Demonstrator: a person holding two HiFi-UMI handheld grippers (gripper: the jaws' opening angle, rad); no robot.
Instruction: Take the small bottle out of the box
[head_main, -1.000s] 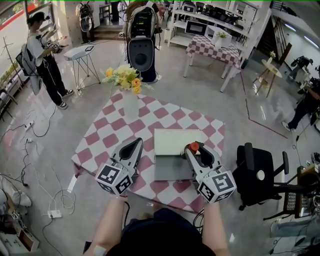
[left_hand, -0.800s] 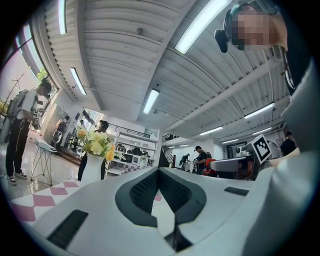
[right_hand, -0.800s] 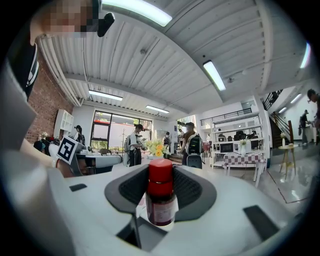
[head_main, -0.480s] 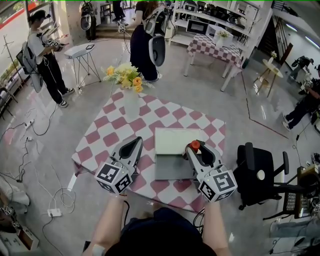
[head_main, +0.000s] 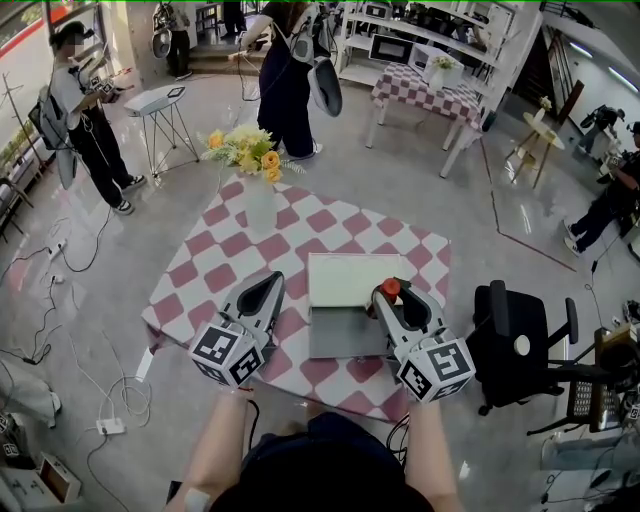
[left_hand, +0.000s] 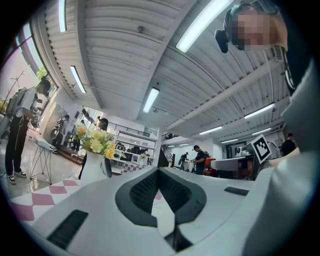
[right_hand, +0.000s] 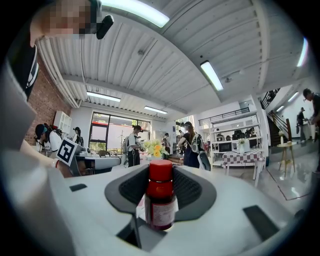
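Note:
The small bottle (head_main: 390, 288), with a red cap and a dark red body (right_hand: 161, 200), stands upright between the jaws of my right gripper (head_main: 393, 295), which is shut on it (right_hand: 161, 186). It hangs over the right edge of the open box (head_main: 345, 335), whose white lid (head_main: 350, 280) lies flipped back behind the grey base. My left gripper (head_main: 270, 284) hovers to the left of the box over the checked tablecloth. Its jaws meet at the tip with nothing between them (left_hand: 159, 174).
A white vase of yellow flowers (head_main: 258, 205) stands at the table's far left. A black office chair (head_main: 520, 345) sits close to the table's right side. Cables (head_main: 60, 290) trail on the floor at left. People stand beyond the table, near another checked table (head_main: 425, 95).
Both grippers and the bottle stay where they were. In the background, the person with the backpack has moved to the right beyond the flowers.

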